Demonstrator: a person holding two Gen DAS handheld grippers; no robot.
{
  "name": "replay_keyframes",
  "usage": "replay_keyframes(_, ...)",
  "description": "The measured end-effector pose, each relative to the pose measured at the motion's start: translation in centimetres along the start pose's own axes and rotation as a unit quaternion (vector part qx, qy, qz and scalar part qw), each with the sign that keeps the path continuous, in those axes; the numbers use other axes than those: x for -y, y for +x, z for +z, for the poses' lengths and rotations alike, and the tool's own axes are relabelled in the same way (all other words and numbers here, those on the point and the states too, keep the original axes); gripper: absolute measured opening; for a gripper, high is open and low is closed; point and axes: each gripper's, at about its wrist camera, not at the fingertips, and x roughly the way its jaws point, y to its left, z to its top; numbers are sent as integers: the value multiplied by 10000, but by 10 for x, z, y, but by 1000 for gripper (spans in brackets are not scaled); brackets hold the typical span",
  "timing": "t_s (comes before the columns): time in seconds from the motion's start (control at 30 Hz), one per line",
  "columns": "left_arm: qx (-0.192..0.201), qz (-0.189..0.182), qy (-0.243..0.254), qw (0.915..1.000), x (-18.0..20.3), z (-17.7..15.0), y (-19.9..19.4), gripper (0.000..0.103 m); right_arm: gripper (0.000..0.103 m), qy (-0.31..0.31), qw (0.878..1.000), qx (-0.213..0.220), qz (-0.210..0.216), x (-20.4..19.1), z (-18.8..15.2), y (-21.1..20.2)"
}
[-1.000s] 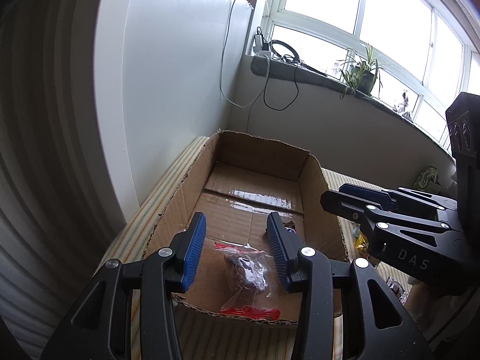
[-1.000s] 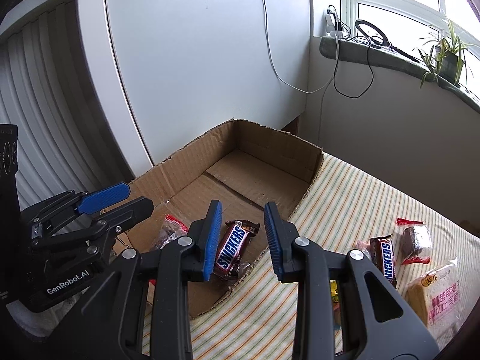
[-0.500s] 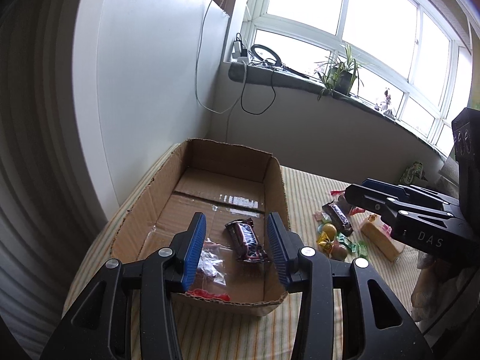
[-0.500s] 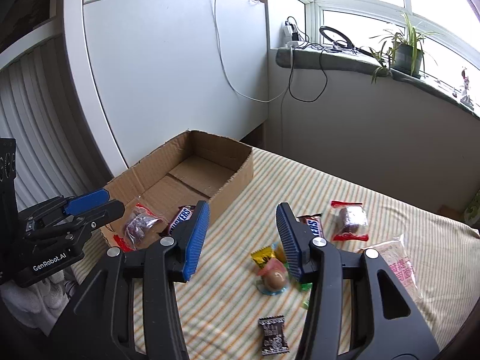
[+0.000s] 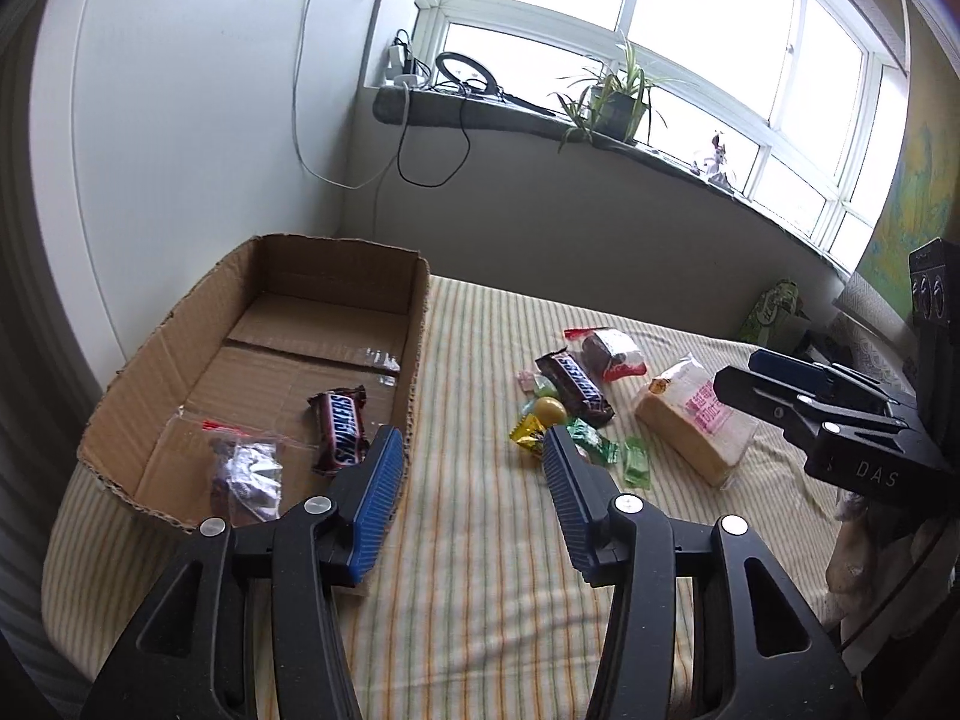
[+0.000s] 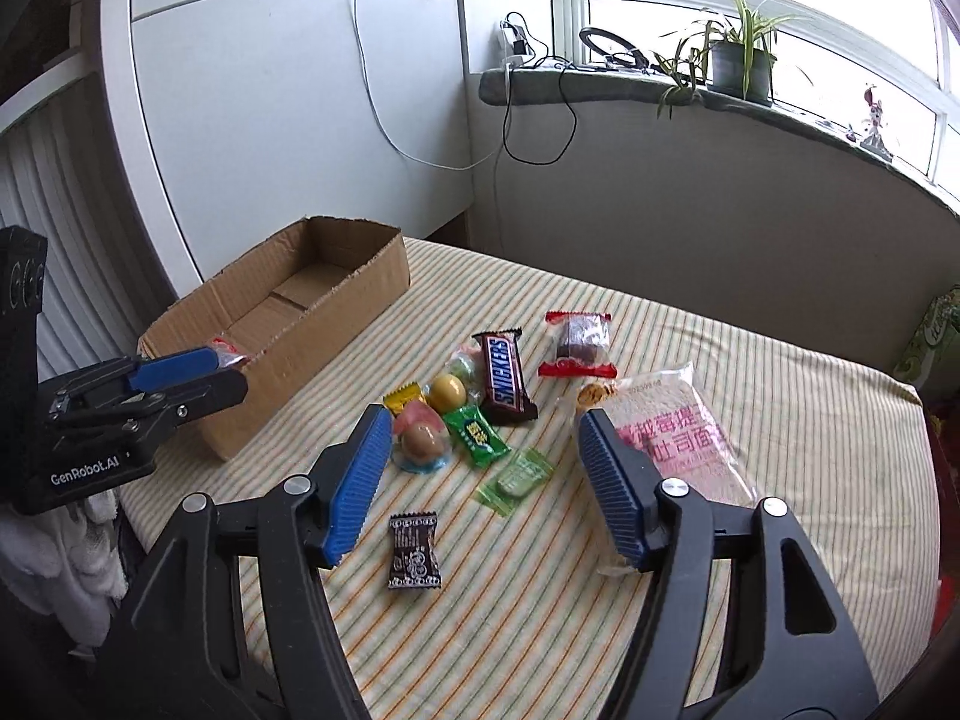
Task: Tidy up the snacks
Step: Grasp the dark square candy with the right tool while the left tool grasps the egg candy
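Observation:
A cardboard box (image 5: 414, 324) (image 6: 360, 294) stands at the left of the striped table. It holds a Snickers bar (image 5: 341, 427) and a clear bagged cake (image 5: 249, 471). A second Snickers bar (image 6: 503, 375) (image 5: 575, 387), a red-edged cake pack (image 6: 577, 343) (image 5: 612, 353), a bread pack (image 6: 672, 438) (image 5: 693, 420), several small candies (image 6: 474, 429) (image 5: 543, 420) and a dark candy (image 6: 413, 551) lie loose on the cloth. My left gripper (image 5: 471, 456) is open and empty beside the box's right wall. My right gripper (image 6: 480, 438) is open and empty above the candies.
A white cabinet (image 6: 288, 138) stands behind the box. A window ledge (image 6: 660, 90) carries cables and a potted plant (image 6: 738, 60). The table's right edge (image 6: 924, 480) borders a green package (image 5: 774, 312). White cloth (image 6: 54, 546) hangs at the table's left.
Both grippers have pulled back from the box and swung right towards the loose snacks. The right gripper released the Snickers bar into the box and opened wide; the left opened wider.

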Motion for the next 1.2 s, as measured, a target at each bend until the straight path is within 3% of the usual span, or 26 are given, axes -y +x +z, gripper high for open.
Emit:
replay_keyframes(0.2, -264, -172, 65, 9995, 22, -6, 21, 48, 67, -47, 9992, -247, 300, -1, -34, 8)
replay_keyframes(0.43, -564, -295, 206, 9978, 43, -9, 52, 48, 47, -289, 9958, -537, 689, -15, -55, 26)
replay_keyframes(0.6, -776, -317, 249, 9962, 50, -10, 74, 47, 45, -354, 9940, -615, 836, -21, -59, 37)
replay_keyframes(1.07, -1237, -348, 351, 9911, 53, -11, 114, 47, 37, -418, 9925, -852, 769, -25, -61, 60)
replay_keyframes(1.2, -1332, -342, 455, 9895, 55, -13, 118, 38, 33, -463, 9920, -936, 710, -28, -61, 64)
